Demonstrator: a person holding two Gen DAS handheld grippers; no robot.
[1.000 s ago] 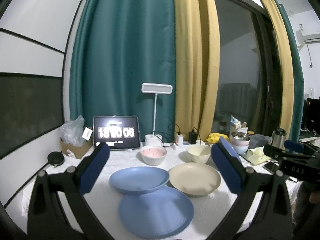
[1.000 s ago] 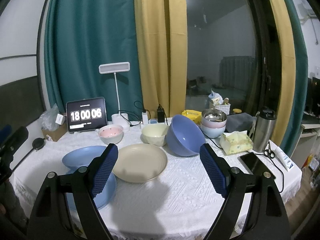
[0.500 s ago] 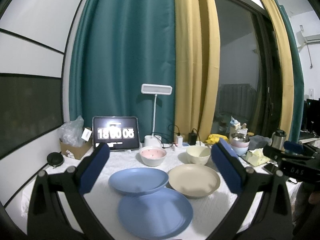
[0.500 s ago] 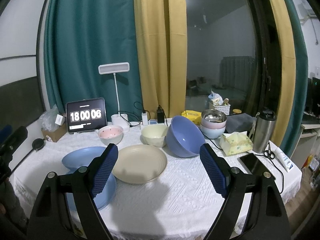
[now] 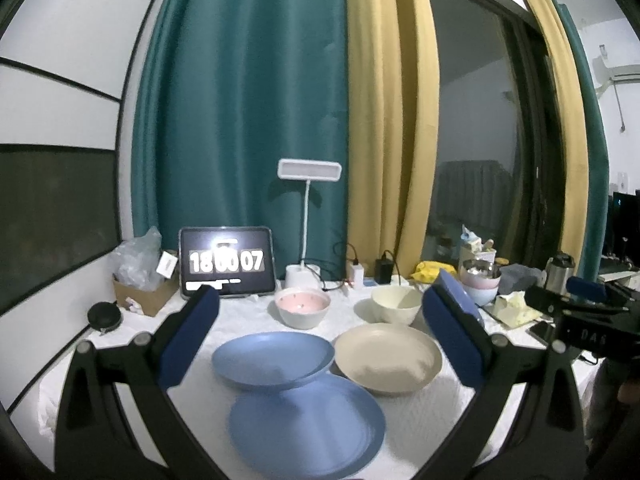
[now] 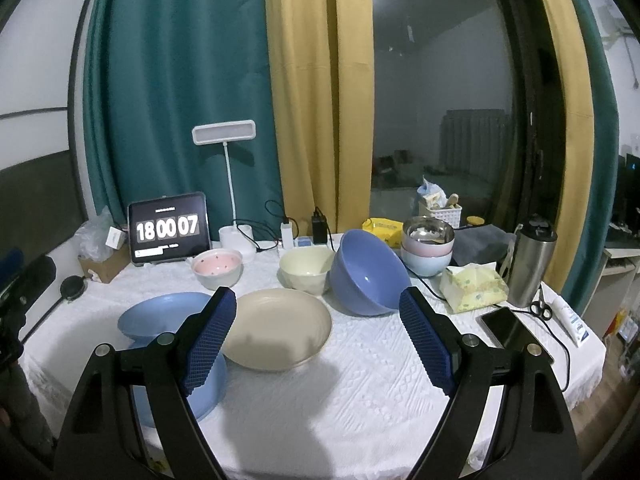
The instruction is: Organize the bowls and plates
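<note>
Left hand-held gripper [image 5: 320,340] agape | white tablecloth [image 6: 360,380] | teal curtain [image 6: 180,80]

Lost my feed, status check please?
Left gripper and right gripper: jaws open, empty. Blue plates overlap, beige plate alongside; nothing stacked. Approach unobstructed.

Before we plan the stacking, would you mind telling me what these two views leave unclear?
- Large blue bowl: in the left wrist view, almost wholly hidden behind a gripper finger.
- Flat blue plate: in the right wrist view, mostly covered by the right gripper finger.
- Steel bowl: contents too small to tell.
- Tablet: middle digits glare-washed in the left wrist view.
</note>
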